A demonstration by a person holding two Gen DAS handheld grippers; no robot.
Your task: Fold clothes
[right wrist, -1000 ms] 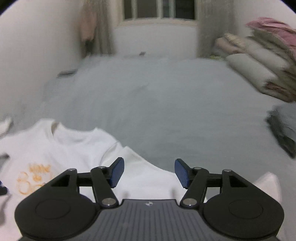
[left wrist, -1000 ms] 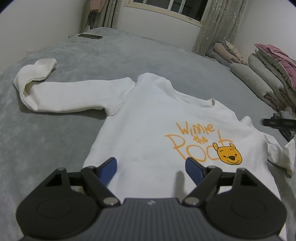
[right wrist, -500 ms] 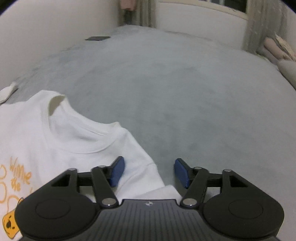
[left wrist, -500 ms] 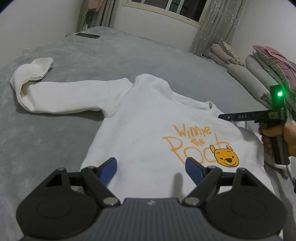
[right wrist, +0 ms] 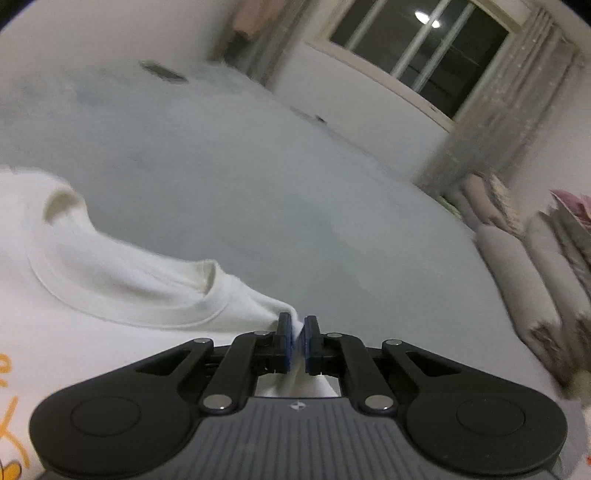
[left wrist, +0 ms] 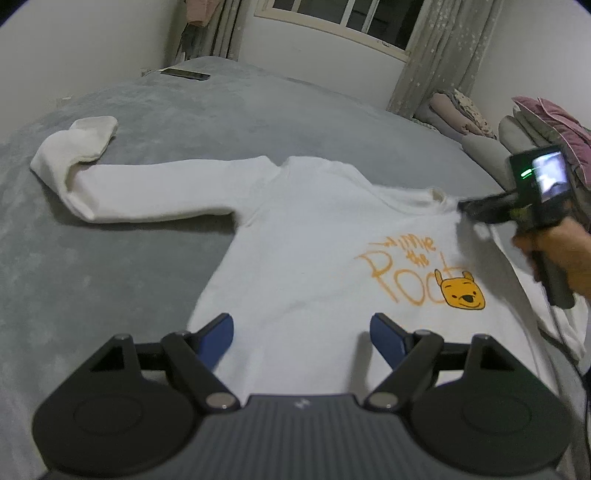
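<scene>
A white sweatshirt with an orange "Winnie the Pooh" print lies face up on a grey bed. Its left sleeve stretches out to the left, the cuff folded back. My left gripper stands open just above the sweatshirt's lower hem, nothing between its blue pads. My right gripper is shut on the sweatshirt's shoulder fabric beside the collar, pulling it into a taut ridge. In the left wrist view the right gripper shows at the collar, held by a hand.
Folded blankets and pillows are piled along the bed's right side, seen too as blankets in the right wrist view. A dark phone lies at the far left corner of the bed. A curtained window is behind.
My right gripper moved in to the shoulder by the collar and shut on the fabric, lifting it slightly. The left gripper stayed open over the hem.
</scene>
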